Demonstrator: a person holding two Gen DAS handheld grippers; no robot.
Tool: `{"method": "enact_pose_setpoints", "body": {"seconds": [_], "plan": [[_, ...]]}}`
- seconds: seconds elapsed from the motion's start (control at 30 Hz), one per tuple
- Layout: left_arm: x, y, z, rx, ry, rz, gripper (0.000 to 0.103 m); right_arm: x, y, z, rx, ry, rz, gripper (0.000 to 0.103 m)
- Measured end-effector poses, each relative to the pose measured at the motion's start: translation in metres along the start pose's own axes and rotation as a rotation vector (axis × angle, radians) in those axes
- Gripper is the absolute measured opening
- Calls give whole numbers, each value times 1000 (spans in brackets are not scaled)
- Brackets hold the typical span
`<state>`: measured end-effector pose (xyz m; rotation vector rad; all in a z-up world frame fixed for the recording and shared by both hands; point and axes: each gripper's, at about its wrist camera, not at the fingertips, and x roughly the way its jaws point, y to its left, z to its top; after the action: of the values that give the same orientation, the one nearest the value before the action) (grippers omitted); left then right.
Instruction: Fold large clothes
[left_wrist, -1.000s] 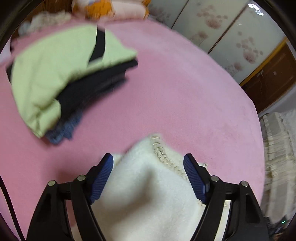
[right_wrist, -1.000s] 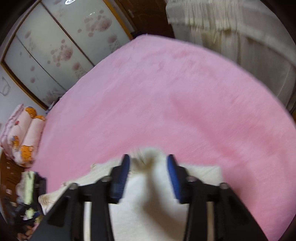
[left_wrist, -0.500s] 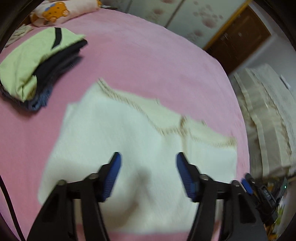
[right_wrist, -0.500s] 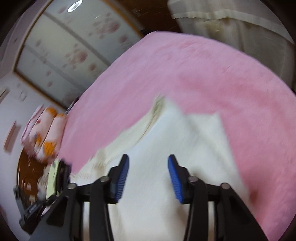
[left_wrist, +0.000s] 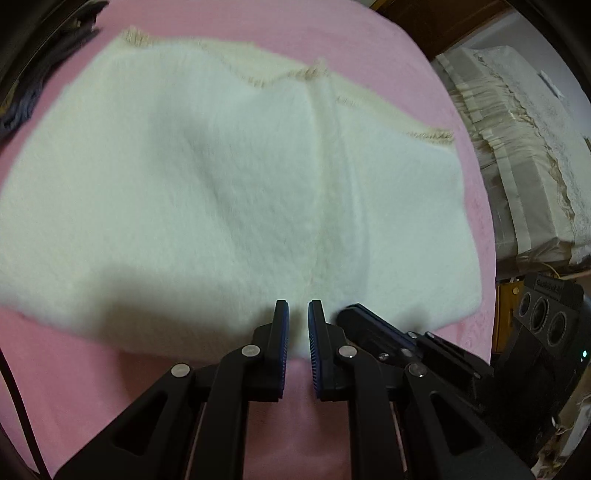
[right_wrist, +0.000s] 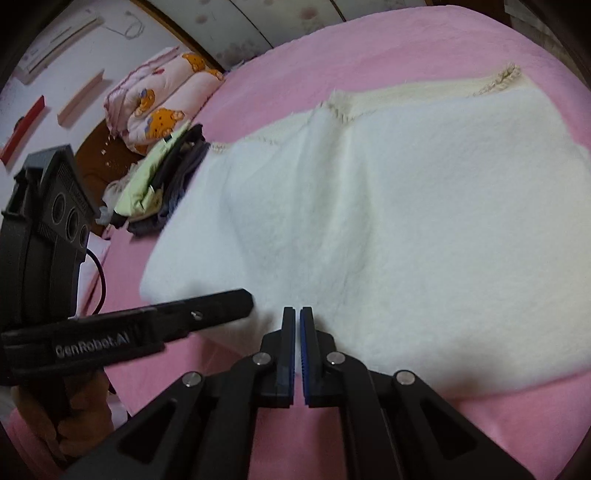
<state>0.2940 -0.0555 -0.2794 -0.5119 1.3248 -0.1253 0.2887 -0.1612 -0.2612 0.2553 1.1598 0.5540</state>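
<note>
White fleece garment (left_wrist: 229, 177) lies spread on pink bed (left_wrist: 74, 387). Left gripper (left_wrist: 297, 314) and right gripper (right_wrist: 297, 321) at near hem, fingers narrow, grip on cloth unclear. Step: start fold. Next: lift hem toward far trimmed edge.

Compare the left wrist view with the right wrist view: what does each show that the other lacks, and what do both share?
Left wrist view only: a cream pleated fabric bundle beside the bed.
Right wrist view only: bear-print pink bedding, a light green folded garment on a pile, and a white wall air conditioner.
Both: the fluffy white garment spread on the pink bed cover, with the left gripper and right gripper at its near edge.
</note>
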Motion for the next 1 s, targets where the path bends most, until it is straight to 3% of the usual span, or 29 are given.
{"method": "enact_pose_setpoints", "body": {"seconds": [0.13, 0.3, 0.47, 0.53, 0.57, 0.73, 0.8, 0.9, 0.93, 1.0], "plan": [[21, 11, 1, -42, 21, -7, 9, 13, -2, -2, 22, -12, -22, 0], [37, 20, 1, -74, -1, 62, 6, 28, -17, -2, 59, 0, -16, 0], [17, 33, 1, -77, -106, 176, 1, 27, -30, -2, 61, -9, 14, 0], [11, 46, 2, -108, -104, 128, 1, 19, -36, -2, 39, -39, -52, 0], [11, 53, 3, -125, -100, 105, 1, 15, -41, -1, 25, -54, -138, 0], [-3, 64, -3, -119, -111, 97, 1, -12, -86, 0, 97, -94, -181, 0], [-9, 67, -3, -120, -141, 143, 1, -22, -91, -3, 62, -106, -230, 0], [-23, 87, -3, -147, -186, 322, 1, -36, -101, -8, 67, -122, -252, 0], [-25, 96, -4, -157, -195, 339, 1, -40, -102, -10, 77, -129, -265, 0], [-30, 120, -6, -217, -214, 295, 1, -47, -103, -12, 92, -148, -331, 0]]}}
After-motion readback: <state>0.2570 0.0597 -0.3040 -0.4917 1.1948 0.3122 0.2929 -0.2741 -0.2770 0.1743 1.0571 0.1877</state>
